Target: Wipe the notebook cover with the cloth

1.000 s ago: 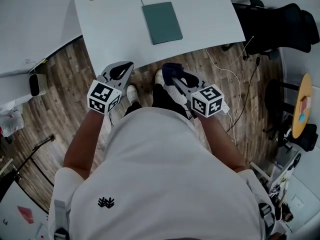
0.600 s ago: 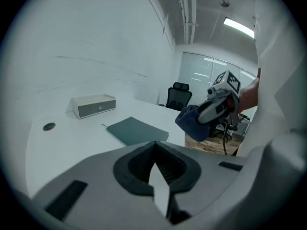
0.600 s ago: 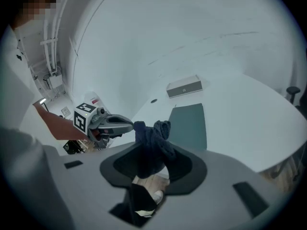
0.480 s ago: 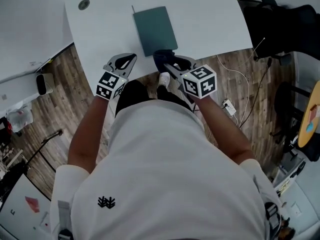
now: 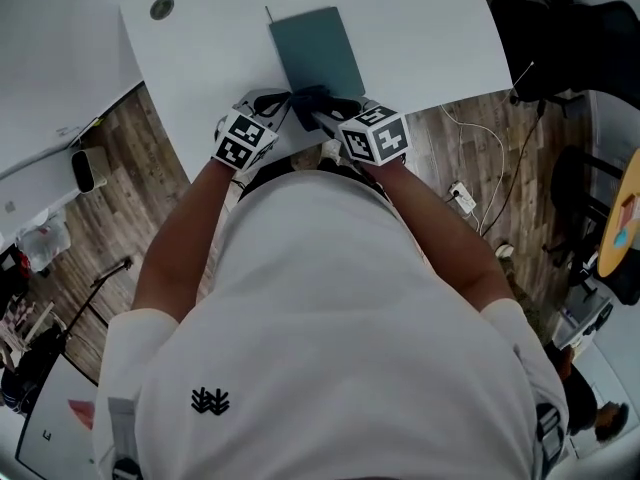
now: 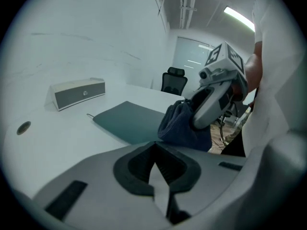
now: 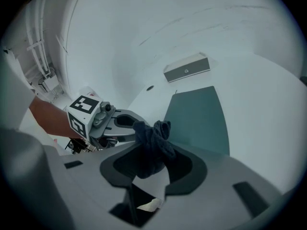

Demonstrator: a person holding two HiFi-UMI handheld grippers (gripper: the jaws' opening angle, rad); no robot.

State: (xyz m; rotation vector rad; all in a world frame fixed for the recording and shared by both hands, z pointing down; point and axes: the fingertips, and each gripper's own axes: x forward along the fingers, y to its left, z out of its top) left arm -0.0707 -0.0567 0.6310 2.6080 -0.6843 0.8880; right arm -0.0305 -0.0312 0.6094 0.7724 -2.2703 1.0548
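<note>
Notebook point(image 5: 315, 53) teal, closed; cloth point(image 5: 308, 97) dark

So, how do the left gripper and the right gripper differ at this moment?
The right gripper is shut on the dark cloth; the left gripper is shut on nothing. The right gripper is at the notebook's near edge; the left gripper is beside it, over bare table. Both are near the table's front edge.

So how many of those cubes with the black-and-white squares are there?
2. One cube rides on the left gripper, over the table's near edge; the other cube rides on the right gripper, which grips the dark cloth at the notebook's near end.
</note>
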